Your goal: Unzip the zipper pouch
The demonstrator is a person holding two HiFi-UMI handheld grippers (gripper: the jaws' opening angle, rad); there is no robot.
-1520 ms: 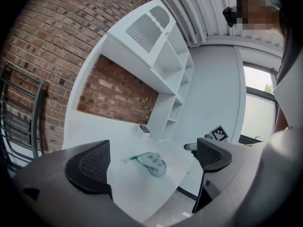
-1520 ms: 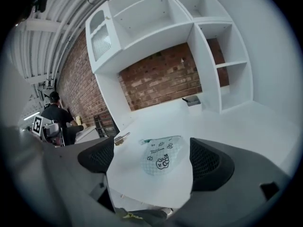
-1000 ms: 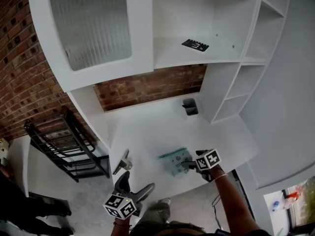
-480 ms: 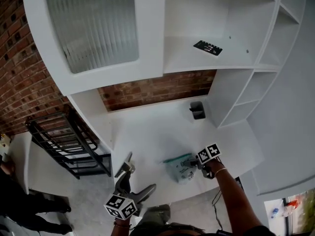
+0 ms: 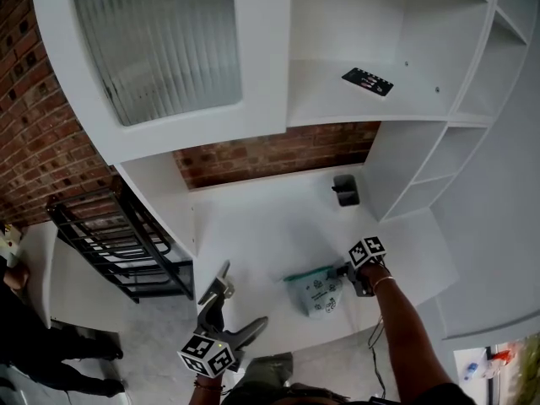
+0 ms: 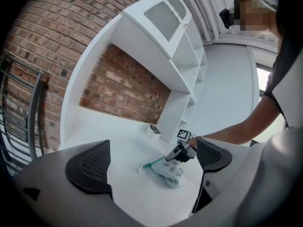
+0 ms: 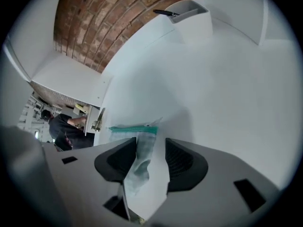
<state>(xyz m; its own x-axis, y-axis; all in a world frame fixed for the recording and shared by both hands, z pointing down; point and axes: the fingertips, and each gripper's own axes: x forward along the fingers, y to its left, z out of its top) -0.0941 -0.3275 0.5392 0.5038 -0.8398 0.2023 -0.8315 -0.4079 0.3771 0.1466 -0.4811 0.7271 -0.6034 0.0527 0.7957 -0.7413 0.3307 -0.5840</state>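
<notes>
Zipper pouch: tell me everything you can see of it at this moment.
The zipper pouch is a small, soft bag of translucent pale plastic, with a teal zipper strip along its top and dark print on one face. It lies crumpled on the white desk near the front edge. One end sits between the jaws of the right gripper, which have just been closing; a gap shows beside one pad, so it isn't clamped yet.

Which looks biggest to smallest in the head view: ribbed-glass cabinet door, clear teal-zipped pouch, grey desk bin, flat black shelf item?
1. ribbed-glass cabinet door
2. clear teal-zipped pouch
3. grey desk bin and flat black shelf item: look alike
</notes>
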